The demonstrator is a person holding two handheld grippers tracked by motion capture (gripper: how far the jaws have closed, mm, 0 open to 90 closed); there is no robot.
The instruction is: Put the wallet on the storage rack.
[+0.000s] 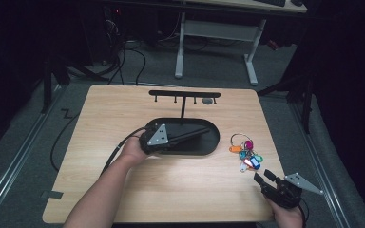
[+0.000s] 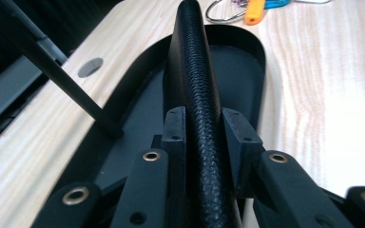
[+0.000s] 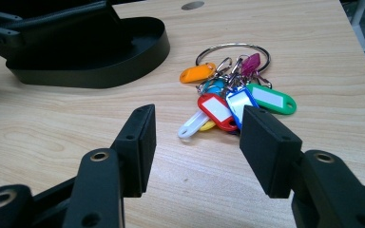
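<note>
High view: left gripper (image 1: 190, 134) over black oval tray (image 1: 215, 142) of the key stand, key bunch (image 1: 245, 152) just right of tray. Left gripper view: jaws straddle tray rim (image 2: 200, 95), contact unclear; seat squarely before lifting. Right gripper view: right gripper (image 3: 196, 137) gaping, empty, near keys (image 3: 233, 90); approach ring low.

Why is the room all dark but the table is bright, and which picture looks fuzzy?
High view: light falls on the wooden table while the floor and corners stay nearly black. Left gripper view: the black textured bar between the left claw is soft up close. Right gripper view: the right claw is slightly blurred, the key tags sharper, with shiny glare on them.
</note>
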